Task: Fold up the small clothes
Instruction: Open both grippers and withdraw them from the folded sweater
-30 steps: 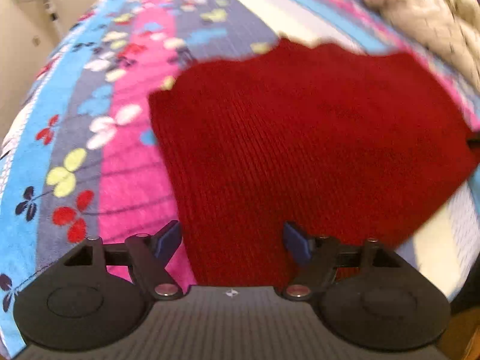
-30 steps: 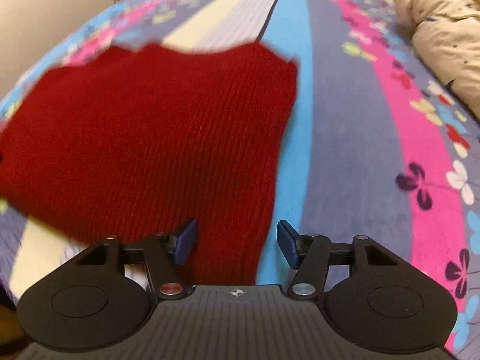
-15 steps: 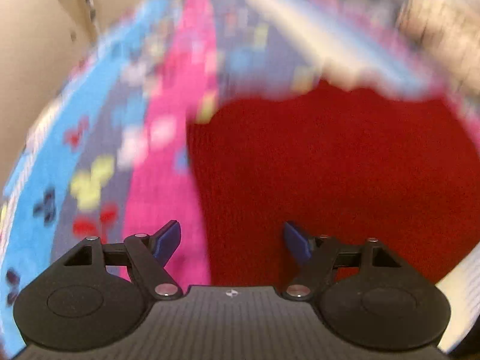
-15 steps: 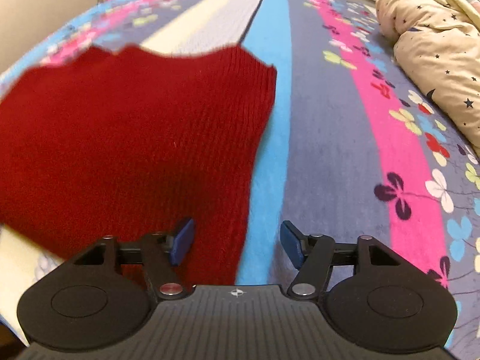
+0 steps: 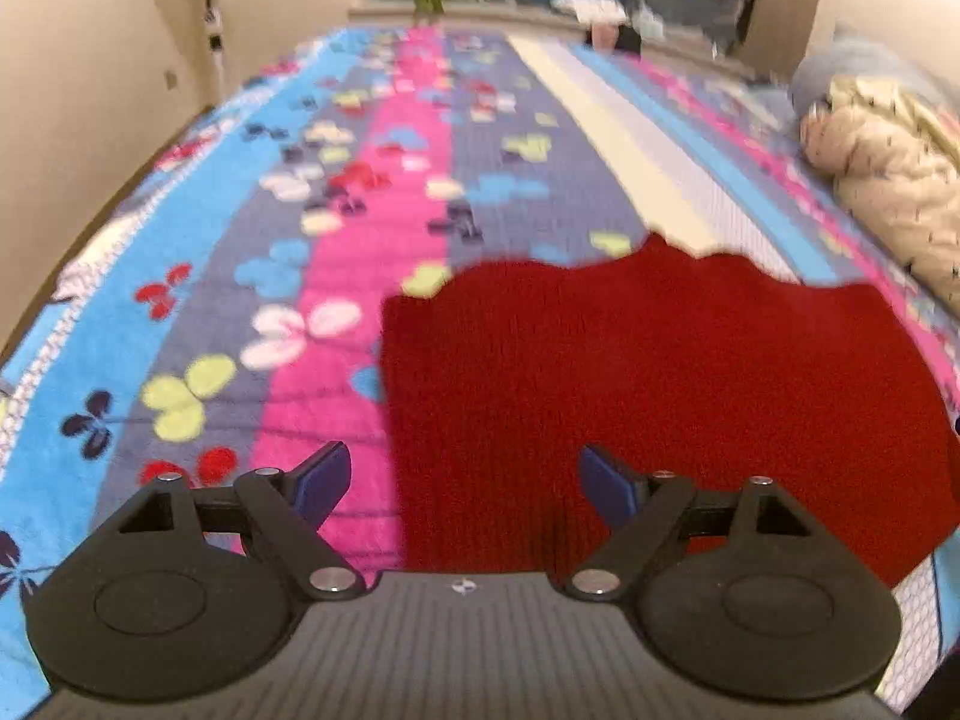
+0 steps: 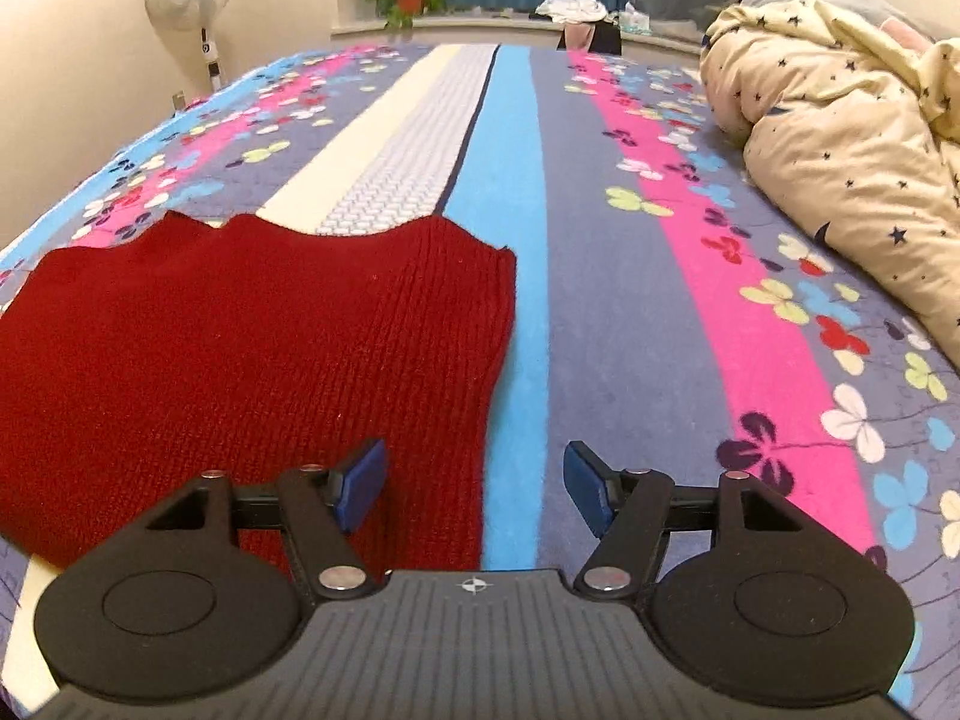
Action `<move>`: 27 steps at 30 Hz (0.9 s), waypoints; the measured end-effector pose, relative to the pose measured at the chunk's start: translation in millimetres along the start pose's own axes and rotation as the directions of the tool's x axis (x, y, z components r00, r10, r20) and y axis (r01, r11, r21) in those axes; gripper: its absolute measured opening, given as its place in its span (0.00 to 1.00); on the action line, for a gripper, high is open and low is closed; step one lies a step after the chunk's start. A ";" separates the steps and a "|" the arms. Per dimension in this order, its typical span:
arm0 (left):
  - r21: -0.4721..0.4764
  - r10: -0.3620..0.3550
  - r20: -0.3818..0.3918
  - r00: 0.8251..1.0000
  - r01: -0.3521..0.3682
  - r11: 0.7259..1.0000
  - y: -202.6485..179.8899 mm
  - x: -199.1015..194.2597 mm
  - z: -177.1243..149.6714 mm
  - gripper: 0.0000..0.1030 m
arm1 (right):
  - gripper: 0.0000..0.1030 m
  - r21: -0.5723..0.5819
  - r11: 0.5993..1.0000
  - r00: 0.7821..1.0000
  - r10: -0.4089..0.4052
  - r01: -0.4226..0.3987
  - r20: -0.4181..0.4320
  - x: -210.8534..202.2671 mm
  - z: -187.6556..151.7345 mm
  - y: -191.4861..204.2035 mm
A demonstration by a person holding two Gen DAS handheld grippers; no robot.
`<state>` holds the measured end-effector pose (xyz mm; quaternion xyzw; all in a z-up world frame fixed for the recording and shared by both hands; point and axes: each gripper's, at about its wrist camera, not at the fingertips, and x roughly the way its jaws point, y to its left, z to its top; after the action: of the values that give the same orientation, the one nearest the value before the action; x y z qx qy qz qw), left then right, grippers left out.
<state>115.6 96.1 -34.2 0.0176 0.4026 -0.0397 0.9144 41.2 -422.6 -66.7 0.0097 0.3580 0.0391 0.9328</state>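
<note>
Currently, the red sweater (image 6: 252, 360) is spread flat on the bedspread (image 6: 600, 300), at ten o'clock in the right view. Both the left gripper (image 5: 465, 480) and right gripper (image 6: 474, 480) are held spread wide, empty. If one knit layer is pinched, the fold could be skewed.

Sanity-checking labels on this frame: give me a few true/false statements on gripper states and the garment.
1. The left gripper is open. True.
2. The right gripper is shut on the red knit garment. False: it is open and holds nothing.
3. The garment lies spread flat on the striped bedspread. True.
4. The cream star-print quilt covers the garment. False: it is bunched apart, at the right.
</note>
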 end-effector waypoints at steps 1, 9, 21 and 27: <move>0.020 0.007 -0.057 0.998 -0.006 1.000 -3.1 11.3 -2.4 0.85 | 0.66 -0.013 1.000 0.999 -0.011 0.010 -0.043 7.1 -1.9 2.0; 0.031 0.048 -0.054 0.997 -0.047 0.998 -9.8 13.8 -4.2 0.89 | 0.66 -0.062 0.997 0.995 -0.047 0.042 -0.093 14.2 -5.7 9.3; 0.008 -0.009 0.136 0.991 0.008 1.000 -28.8 -54.9 -41.6 0.89 | 0.66 0.096 0.987 0.989 -0.134 0.128 0.057 -9.8 9.2 -15.0; -0.053 -0.025 0.123 0.992 0.032 0.998 -52.6 -81.3 -81.9 0.89 | 0.66 0.075 0.984 0.979 -0.172 0.164 0.107 -19.8 13.5 -15.5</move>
<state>-3.8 53.7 -29.6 -0.0159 0.3469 -0.0425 0.9368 36.6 -439.5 -44.2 0.0125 0.3054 -0.0524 0.9507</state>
